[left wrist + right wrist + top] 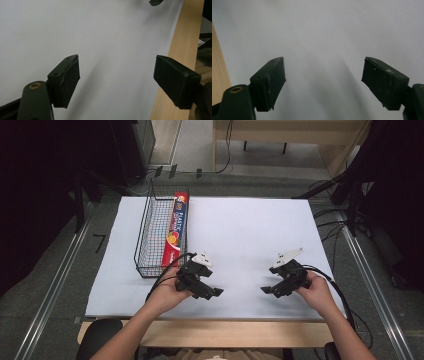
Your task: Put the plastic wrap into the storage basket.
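A red box of plastic wrap lies inside the black wire basket at about ten o'clock on the white table cover, set lengthwise along the basket's right-hand wall, one end toward the far side of the table and the other toward the person. It rests flat on the mesh floor, and the rest of the basket beside it looks empty; judged from this, the box is already stowed where it belongs, pushed to one side so that room stays free next to it.

The left gripper sits at roughly seven o'clock, just near the basket's close corner and apart from it. Its jaws stand wide apart with nothing between them (the left gripper view looks past both black pads onto bare white cover and the wooden table edge). So it is released, and by its place so near the basket it reads as a hand resting after letting go.

The right gripper is at about five o'clock, well apart from the basket, its tips pointing toward the left gripper. Its jaws also gape, empty, over plain cover, as the right gripper view shows with its pads. Both hands seem parked low near the person's edge, probably to keep clear of the basket.
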The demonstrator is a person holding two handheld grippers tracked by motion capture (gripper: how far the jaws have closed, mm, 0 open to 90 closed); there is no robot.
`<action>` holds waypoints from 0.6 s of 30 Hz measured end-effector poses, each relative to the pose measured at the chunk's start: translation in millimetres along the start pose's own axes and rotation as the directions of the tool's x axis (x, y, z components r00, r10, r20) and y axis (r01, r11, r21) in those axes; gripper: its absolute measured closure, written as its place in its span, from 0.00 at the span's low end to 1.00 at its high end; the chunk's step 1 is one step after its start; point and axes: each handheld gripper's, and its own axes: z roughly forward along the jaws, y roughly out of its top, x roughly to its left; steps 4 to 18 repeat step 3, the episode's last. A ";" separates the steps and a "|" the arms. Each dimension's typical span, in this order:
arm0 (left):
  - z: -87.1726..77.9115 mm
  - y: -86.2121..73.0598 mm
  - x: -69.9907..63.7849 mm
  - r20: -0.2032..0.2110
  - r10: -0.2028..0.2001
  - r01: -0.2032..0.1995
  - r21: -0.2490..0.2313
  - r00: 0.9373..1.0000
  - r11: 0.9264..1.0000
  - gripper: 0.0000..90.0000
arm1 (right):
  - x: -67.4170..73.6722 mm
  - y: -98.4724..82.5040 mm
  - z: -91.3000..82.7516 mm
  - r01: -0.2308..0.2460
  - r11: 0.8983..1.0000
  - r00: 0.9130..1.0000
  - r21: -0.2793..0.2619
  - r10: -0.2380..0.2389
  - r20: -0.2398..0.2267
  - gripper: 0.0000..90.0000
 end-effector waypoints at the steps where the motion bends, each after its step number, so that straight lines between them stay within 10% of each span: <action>1: 1.3 -0.6 0.2 0.002 -0.001 0.001 0.002 1.000 1.000 0.24 | 0.1 -0.1 -0.1 0.000 1.000 1.000 0.000 0.000 -0.001 0.21; 18: 3.1 -1.8 0.8 0.006 0.005 -0.005 0.008 1.000 1.000 0.24 | 0.0 -0.3 0.0 0.002 1.000 1.000 0.001 -0.002 -0.001 0.21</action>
